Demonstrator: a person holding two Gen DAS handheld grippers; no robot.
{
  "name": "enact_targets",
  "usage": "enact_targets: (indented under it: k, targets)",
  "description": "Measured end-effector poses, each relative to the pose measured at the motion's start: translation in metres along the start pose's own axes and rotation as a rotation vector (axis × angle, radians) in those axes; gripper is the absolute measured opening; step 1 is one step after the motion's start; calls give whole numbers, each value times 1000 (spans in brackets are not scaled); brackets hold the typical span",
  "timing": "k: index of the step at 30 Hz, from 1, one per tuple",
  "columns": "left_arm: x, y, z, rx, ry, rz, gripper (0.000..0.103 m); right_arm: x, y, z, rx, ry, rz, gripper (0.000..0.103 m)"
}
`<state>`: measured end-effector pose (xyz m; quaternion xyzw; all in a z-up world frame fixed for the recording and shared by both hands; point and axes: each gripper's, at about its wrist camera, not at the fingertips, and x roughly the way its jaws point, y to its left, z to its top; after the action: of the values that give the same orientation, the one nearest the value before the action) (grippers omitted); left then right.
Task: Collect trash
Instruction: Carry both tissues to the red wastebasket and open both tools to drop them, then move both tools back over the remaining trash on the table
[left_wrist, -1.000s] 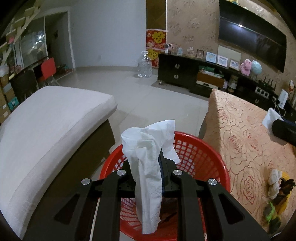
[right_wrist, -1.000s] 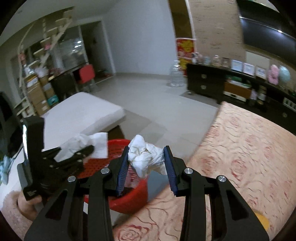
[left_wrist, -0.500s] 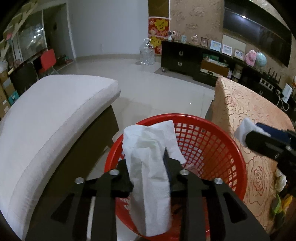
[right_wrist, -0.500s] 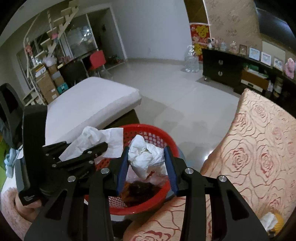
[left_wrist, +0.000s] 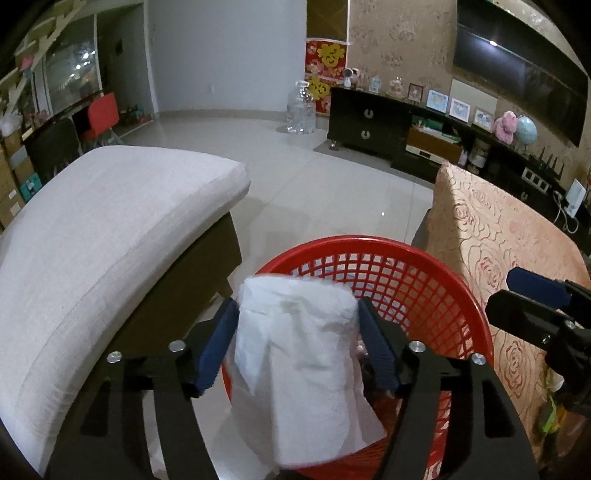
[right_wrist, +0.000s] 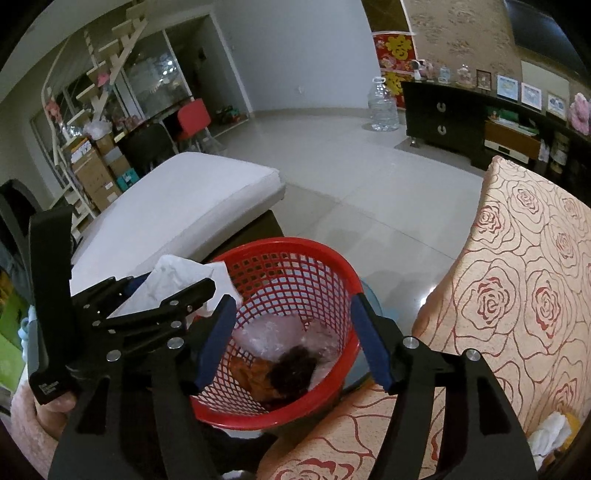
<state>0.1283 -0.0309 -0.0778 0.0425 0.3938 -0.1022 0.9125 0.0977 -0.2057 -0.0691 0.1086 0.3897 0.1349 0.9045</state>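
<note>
1. Left tool (left_wrist: 295, 347): jaws opening, over the near left rim of the red basket (left_wrist: 436, 291). White tissue (left_wrist: 295, 362) between the blue pads, draped downward, lower end hanging over the rim. Pads appear to stand clear of the paper on both sides; grip judged released.
2. Right tool (right_wrist: 291, 339): jaws opening, nothing between them. Positioned over the basket mouth, basket interior visible through the gap.
3. Basket location: on the floor, between the white cushion (left_wrist: 110, 221) on the left and the rose-patterned surface (right_wrist: 517, 295) on the right.
4. Basket contents: clear crumpled plastic (right_wrist: 273, 332), an orange scrap (right_wrist: 255, 373) and a dark clump (right_wrist: 291, 369) at the bottom.
5. Remaining trash: a white crumpled wad (right_wrist: 550, 432) at the near right edge of the surface, beside something yellow, too small to identify.
6. Handling, tissue: judged very light, soft and limp, no stiffness. Likely to cling to a pad or snag on the rim rather than fall cleanly. Part of the sheet appears to hang outside the near rim; may slide to the floor.
7. Handling, wad: judged equally light and compressible. Take hold across the bulk of the crumple, not at a loose corner; thin paper tears under pull. Close fully, since soft paper offers little resistance.
8. Fragility: none of concern; no risk of damage from firm closing.
9. Risk: light paper drifts sideways on release; release low inside the basket mouth.
</note>
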Motion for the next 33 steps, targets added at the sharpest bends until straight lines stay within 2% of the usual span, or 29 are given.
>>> enact_targets:
  k: [5, 10, 23, 29, 33]
  targets:
    - [-6, 3, 3, -20, -24, -14, 76, -6, -5, 0, 7, -11, -19, 62]
    - [-12, 1, 5, -29, -56, -27, 79, -15, -14, 0, 24, -33, -44, 63]
    - [-26, -11, 7, -23, -114, -64, 79, -46, -42, -4, 50, -95, -142, 63]
    - [-32, -25, 8, -4, -142, -102, 79, -69, -60, -13, 54, -125, -221, 64]
    - [-38, -40, 8, 23, -164, -132, 79, -92, -75, -21, 70, -157, -285, 68]
